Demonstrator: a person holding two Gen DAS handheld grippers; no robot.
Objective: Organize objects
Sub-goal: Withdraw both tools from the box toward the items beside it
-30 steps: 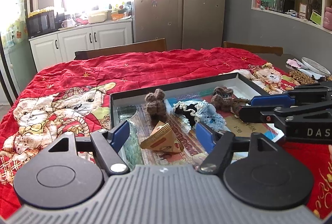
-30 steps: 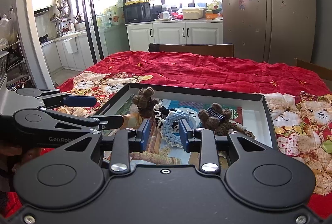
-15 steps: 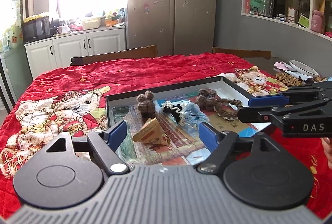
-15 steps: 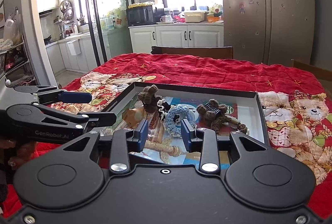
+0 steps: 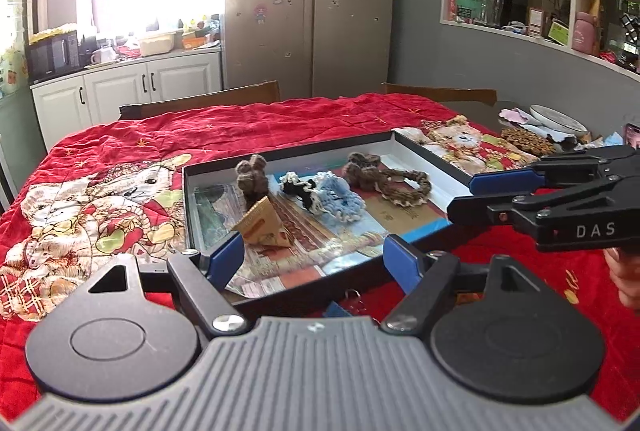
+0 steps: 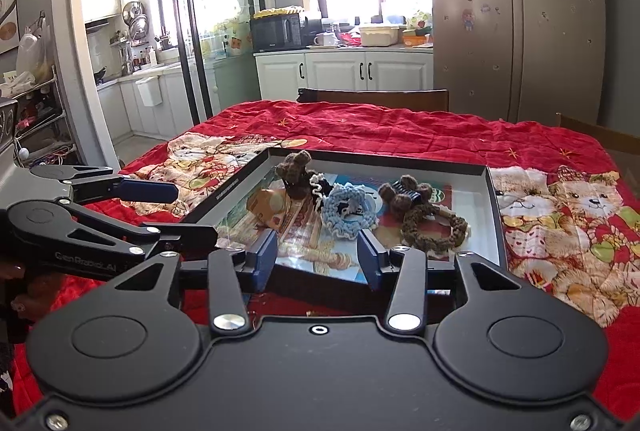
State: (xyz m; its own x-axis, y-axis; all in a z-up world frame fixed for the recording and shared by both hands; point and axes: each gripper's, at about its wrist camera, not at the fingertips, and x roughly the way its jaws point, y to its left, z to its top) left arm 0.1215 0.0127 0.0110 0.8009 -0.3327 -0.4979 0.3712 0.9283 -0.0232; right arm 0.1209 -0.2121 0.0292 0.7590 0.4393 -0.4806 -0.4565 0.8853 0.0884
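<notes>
In the left wrist view, the left gripper (image 5: 314, 257) hangs at six o'clock over the near rim of the tray (image 5: 288, 151), its fingers wide apart with nothing between them. Inside the tray, from nine toward three o'clock, sit a small brown knitted toy (image 5: 251, 175), a tan wedge-shaped box (image 5: 262, 223) just in front of it, a blue frilly hair tie (image 5: 340, 197) and a brown knitted hair tie (image 5: 384, 177). At three o'clock the right gripper (image 6: 318, 259) is empty, its jaws opening. Everything visible already lies in the tray on the red blanket (image 5: 240, 127), so the sorting looks nearly finished; what remains cannot be told.
</notes>
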